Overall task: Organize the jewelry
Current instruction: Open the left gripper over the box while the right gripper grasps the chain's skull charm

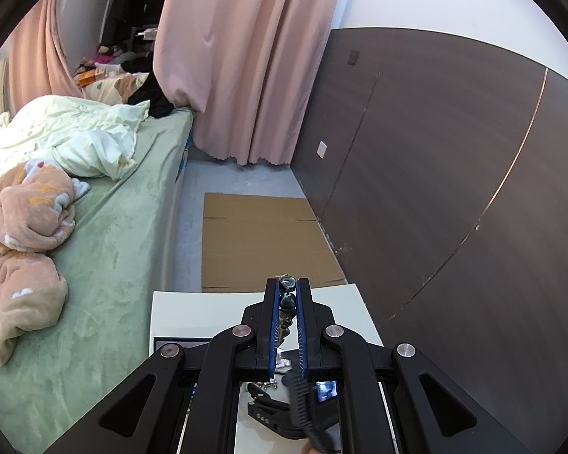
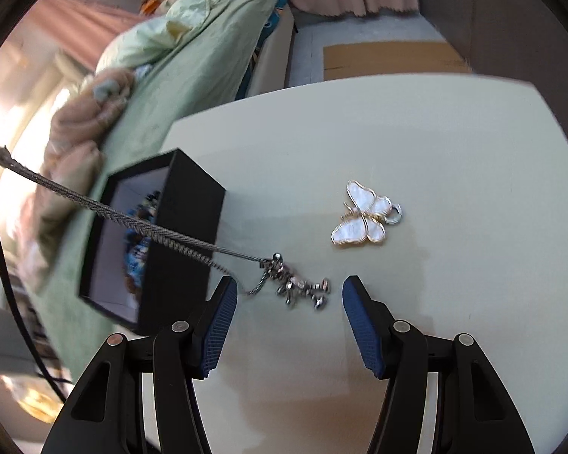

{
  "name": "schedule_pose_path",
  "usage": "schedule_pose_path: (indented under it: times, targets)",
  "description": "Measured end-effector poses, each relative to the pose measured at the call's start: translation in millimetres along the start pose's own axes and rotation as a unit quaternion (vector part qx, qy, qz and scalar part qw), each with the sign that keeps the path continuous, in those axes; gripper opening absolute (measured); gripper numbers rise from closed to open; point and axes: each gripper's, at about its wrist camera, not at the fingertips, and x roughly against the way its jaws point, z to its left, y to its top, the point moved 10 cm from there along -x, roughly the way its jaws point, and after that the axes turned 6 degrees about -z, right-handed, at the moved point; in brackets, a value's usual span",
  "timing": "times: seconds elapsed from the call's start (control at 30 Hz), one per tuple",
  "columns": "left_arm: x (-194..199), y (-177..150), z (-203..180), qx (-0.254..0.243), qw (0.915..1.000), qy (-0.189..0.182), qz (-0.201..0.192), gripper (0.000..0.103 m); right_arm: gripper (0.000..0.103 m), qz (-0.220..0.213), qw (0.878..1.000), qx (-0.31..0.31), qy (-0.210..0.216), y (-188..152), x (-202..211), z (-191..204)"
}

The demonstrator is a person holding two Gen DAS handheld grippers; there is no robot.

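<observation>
Pinching beaded chain (image 1: 287, 295), pearly butterfly (image 2: 362, 215) beside

butterfly brooch (image 2: 361, 215): your glossy pearly wings, gold metal rim
chain (image 2: 140, 223): woven metal, dull grey
box (image 2: 181, 227): matt black card
table (image 2: 454, 151): smooth white, slight sheen
pads (image 2: 361, 331): ribbed blue rubber

Black box (image 2: 185, 227) w/ white lining; pearly-white butterfly brooch (image 2: 361, 213), gold rim; silver chain (image 2: 132, 213); cream table (image 2: 435, 151) (blue gripper pads (image 2: 363, 331)); green bedsheet (image 1: 125, 227); pink curtains (image 1: 246, 56).
</observation>
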Motion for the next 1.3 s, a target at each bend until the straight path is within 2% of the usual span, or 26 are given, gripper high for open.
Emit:
schedule_pose_path:
  times: [0.07, 0.1, 0.13, 0.17, 0.2, 0.23, 0.37, 0.43, 0.73, 0.9, 1.0, 1.13, 1.3]
  targets:
    - [2.3, 1.3, 0.2, 0.001, 1.0000, 0.001, -0.002, 0.008, 0.060, -0.012, 0.999, 0.034, -0.022, 3.2, -3.8, 3.7]
    - [3.4, 1.8, 1.4, 0.001, 1.0000, 0.002, -0.003, 0.008, 0.053, -0.018, 0.998, 0.044, -0.030, 4.0, -3.8, 4.8]
    - [4.3, 2.0, 2.6, 0.001, 1.0000, 0.003, -0.003, 0.008, 0.037, -0.022, 0.997, 0.063, -0.050, 4.0, -4.3, 4.6]
    - [4.8, 2.2, 4.2, 0.001, 1.0000, 0.005, -0.004, 0.008, 0.029, -0.025, 0.994, 0.082, -0.073, 3.6, -4.2, 2.9]
    - [5.3, 1.8, 6.3, 0.002, 1.0000, 0.006, -0.004, 0.008, 0.019, -0.025, 0.992, 0.091, -0.079, 3.4, -3.1, 4.0]
    - [5.2, 1.8, 8.5, 0.003, 1.0000, 0.008, -0.004, 0.008, 0.016, -0.023, 0.993, 0.090, -0.075, 2.7, -1.9, 3.2]
    - [5.4, -0.1, 15.8, 0.005, 0.9999, 0.013, -0.002, 0.008, 0.015, -0.010, 0.999, 0.029, -0.014, 2.7, 4.5, -2.3]
    - [4.9, -0.7, 19.1, 0.007, 0.9999, 0.015, -0.001, 0.008, 0.015, -0.021, 1.000, 0.002, 0.023, 6.6, 14.1, -0.9]
    - [3.2, -8.1, 43.0, 0.014, 0.9995, 0.027, 0.008, 0.008, 0.015, -0.090, 0.986, -0.041, 0.135, 30.7, 68.5, 23.9]
    - [-6.0, -26.5, 71.4, 0.040, 0.9982, 0.035, 0.028, 0.009, 0.015, -0.124, 0.976, -0.041, 0.174, 47.1, 93.2, 45.5]
    - [-16.6, -45.7, 87.6, 0.072, 0.9959, 0.022, 0.050, 0.009, 0.015, -0.138, 0.971, -0.034, 0.192, 54.7, 105.2, 61.0]
    - [-31.4, -72.1, 106.9, 0.112, 0.9907, 0.008, 0.077, 0.009, 0.015, -0.153, 0.967, -0.024, 0.204, 63.5, 123.2, 75.8]
    - [-45.2, -94.1, 118.7, 0.137, 0.9856, -0.003, 0.099, 0.010, 0.015, -0.176, 0.961, -0.006, 0.211, 81.0, 152.6, 97.3]
